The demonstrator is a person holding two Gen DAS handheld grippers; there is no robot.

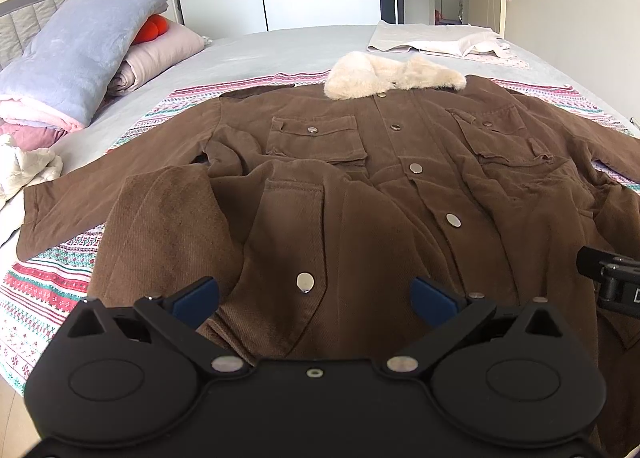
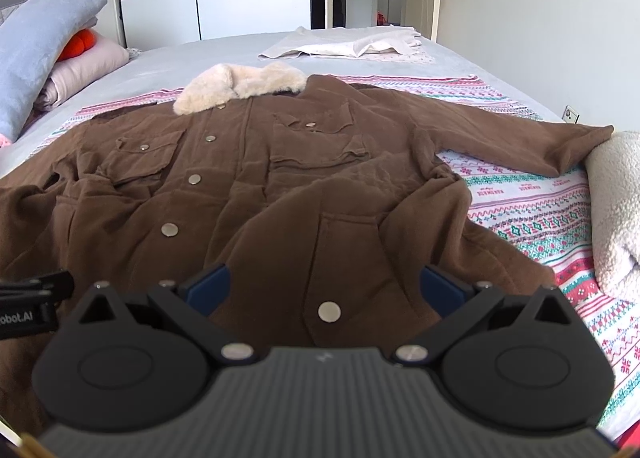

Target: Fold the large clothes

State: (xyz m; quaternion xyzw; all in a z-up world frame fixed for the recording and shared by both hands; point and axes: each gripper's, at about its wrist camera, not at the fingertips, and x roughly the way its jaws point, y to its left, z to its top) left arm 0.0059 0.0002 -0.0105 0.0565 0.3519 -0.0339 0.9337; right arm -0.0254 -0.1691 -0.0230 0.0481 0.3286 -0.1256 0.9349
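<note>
Both grippers — left (image 1: 314, 304) and right (image 2: 326, 292) — spread wide above the brown coat (image 1: 360, 178)

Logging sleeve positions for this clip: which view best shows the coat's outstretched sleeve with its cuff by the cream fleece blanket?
The right wrist view: that sleeve runs unobstructed to its cuff beside the cream fleece blanket. The left wrist view catches only its upper part before the image edge.

Both views set low at the hem of the brown coat (image 1: 360, 178), faced toward its fur collar (image 2: 240, 86), left view offset leftward, coat front shared.
</note>
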